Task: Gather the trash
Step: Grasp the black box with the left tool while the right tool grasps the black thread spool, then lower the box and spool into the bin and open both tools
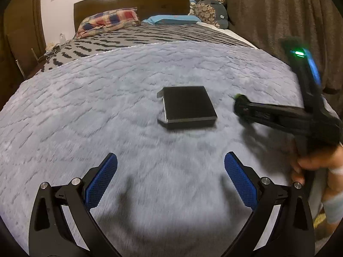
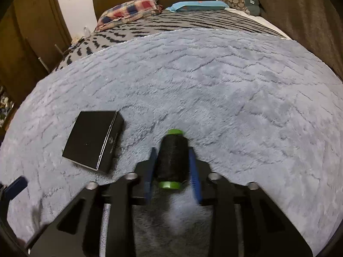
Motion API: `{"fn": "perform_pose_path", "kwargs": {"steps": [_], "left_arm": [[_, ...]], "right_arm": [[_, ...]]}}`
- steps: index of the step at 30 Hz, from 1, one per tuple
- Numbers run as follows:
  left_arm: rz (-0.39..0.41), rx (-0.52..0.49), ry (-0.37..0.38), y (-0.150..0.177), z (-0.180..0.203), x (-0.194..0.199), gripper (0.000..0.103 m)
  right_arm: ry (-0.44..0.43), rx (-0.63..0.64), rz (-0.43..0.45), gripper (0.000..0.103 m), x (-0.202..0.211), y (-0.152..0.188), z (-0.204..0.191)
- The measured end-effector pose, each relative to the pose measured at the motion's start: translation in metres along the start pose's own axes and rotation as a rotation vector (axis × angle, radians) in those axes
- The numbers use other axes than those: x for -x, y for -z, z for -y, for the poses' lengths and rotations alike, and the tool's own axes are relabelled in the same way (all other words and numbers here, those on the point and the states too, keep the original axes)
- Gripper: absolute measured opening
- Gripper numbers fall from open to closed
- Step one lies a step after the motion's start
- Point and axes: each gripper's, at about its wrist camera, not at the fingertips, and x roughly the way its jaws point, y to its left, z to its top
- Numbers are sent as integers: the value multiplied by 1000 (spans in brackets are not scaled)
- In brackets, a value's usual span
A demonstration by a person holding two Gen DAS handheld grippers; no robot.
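Note:
A spool of black thread (image 2: 172, 158) with green ends lies lengthwise between the blue pads of my right gripper (image 2: 172, 150), which is shut on it just above the fluffy grey blanket (image 2: 214, 85). In the left wrist view the same right gripper (image 1: 242, 105) comes in from the right, with the spool's green end (image 1: 237, 96) at its tip. A flat black box (image 1: 188, 105) lies on the blanket left of it; the right wrist view shows the box (image 2: 92, 139) too. My left gripper (image 1: 170, 156) stands open over bare blanket in front of the box.
A zebra-striped cover (image 1: 139, 36) lies beyond the blanket. A checked pillow (image 1: 109, 19), a blue pillow (image 1: 171, 19) and cushions (image 1: 212, 10) sit by the wooden headboard (image 1: 133, 2). A dark curtain (image 1: 278, 10) hangs on the right. A person's hand (image 1: 310, 162) grips the right tool.

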Motion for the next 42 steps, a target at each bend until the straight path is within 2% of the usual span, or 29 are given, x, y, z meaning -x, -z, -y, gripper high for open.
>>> {"fn": "perform_pose_path", "kwargs": {"steps": [8, 13, 17, 18, 20, 21, 22, 29, 42], "left_arm": [[-27, 45, 24, -44, 11, -44, 95], [-55, 22, 0, -64, 28, -71, 95], [-101, 0, -48, -69, 36, -91, 95], [-109, 4, -48, -68, 36, -93, 93], [-132, 22, -30, -66, 36, -97, 81], [-142, 30, -26, -65, 35, -98, 68], [-142, 32, -33, -64, 34, -96, 68], [-97, 18, 9, -45, 39, -47, 67], [109, -39, 59, 22, 59, 119, 67]], "right_arm": [[53, 26, 62, 27, 25, -4, 34], [38, 19, 81, 27, 42, 3, 54], [30, 36, 94, 27, 53, 8, 59], [30, 44, 95, 27, 55, 9, 59], [34, 60, 91, 27, 57, 12, 58], [37, 70, 85, 27, 57, 14, 57], [39, 80, 81, 27, 57, 16, 55], [28, 100, 100, 27, 84, 36, 44], [-19, 139, 196, 27, 187, 86, 22]]}}
